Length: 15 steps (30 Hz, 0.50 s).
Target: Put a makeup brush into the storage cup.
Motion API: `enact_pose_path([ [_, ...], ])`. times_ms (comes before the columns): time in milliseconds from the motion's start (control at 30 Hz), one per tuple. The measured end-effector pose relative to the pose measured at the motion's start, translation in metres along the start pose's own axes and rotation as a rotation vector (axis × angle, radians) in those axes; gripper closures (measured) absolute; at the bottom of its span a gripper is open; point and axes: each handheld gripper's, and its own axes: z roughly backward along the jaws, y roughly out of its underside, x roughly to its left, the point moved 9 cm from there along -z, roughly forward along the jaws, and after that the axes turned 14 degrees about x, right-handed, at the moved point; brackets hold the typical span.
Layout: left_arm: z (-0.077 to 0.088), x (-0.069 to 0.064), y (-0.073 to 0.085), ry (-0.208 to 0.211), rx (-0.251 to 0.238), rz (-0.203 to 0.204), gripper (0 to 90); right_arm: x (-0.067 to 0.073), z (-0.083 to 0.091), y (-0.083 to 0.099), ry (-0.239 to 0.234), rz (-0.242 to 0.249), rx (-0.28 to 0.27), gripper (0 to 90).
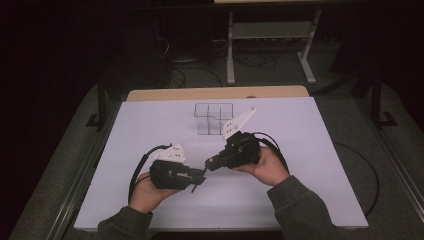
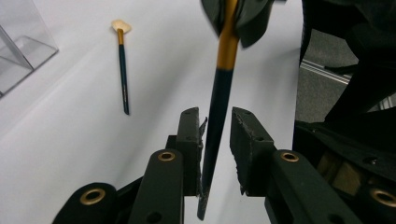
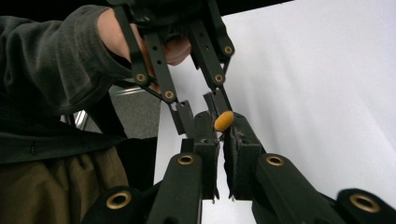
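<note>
The right gripper (image 3: 219, 128) pinches a brush (image 2: 219, 102) by its gold ferrule, jaws pressed tight on it, the bristle tip showing as an orange nub just beyond the pads. From there the dark handle runs across to the left gripper (image 2: 215, 126), where it passes between the two jaws. Those jaws stand slightly spread: the handle lies against one pad, and a clear gap shows on the other side, so the left gripper does not grip it. In the high view the two grippers meet tip to tip low over the white mat (image 1: 300, 165), each in one of the person's hands.

My reading is that this is a hand-over between grippers, caught at the point where the right one alone carries the brush. What is left looks like drawing the handle clear of the left jaws and taking the brush to wherever it belongs.

Beyond the left gripper, well apart on the mat, a second brush (image 2: 122, 65) lies flat, pale bristles pointing away. Farther off, past both grippers, stands a clear organizer (image 1: 214, 119) with compartments, a likely place for the brushes, and it looks empty.

The path to the organizer is open mat. The one snag is the handle dragging on the left pad as it slides out.
</note>
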Motion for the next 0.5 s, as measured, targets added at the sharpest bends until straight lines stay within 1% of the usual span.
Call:
enact_pose_path([
  [33, -0.0003, 0.0006, 0.0011, -0.001, 0.002, 0.003, 74.1, 0.0006, 0.0010, -0.0015, 0.000, 0.008, 0.002, 83.3],
  [67, -0.0002, 0.0013, 0.0020, 0.000, 0.006, 0.004, 75.2, 0.0015, 0.0030, -0.0033, 0.009, 0.016, 0.016, 83.3],
  [100, 0.0000, 0.0019, 0.0029, 0.001, 0.009, 0.001, 75.2, 0.0015, 0.0030, -0.0033, 0.009, 0.016, 0.016, 83.3],
  [200, 0.0002, 0.0017, 0.0032, 0.010, 0.004, -0.005, 80.8, 0.0025, 0.0050, -0.0061, 0.012, 0.024, 0.018, 83.3],
  [233, 0.0001, 0.0018, 0.0033, 0.009, 0.004, -0.007, 80.8, 0.0025, 0.0050, -0.0061, 0.012, 0.024, 0.018, 83.3],
  [333, -0.0007, 0.0012, 0.0043, 0.010, 0.011, -0.015, 82.6, 0.0025, 0.0035, -0.0069, 0.007, 0.023, 0.014, 83.3],
  [500, -0.0009, 0.0005, 0.0029, 0.007, -0.001, -0.019, 83.5, 0.0019, 0.0029, -0.0095, 0.013, 0.028, -0.008, 81.9],
])
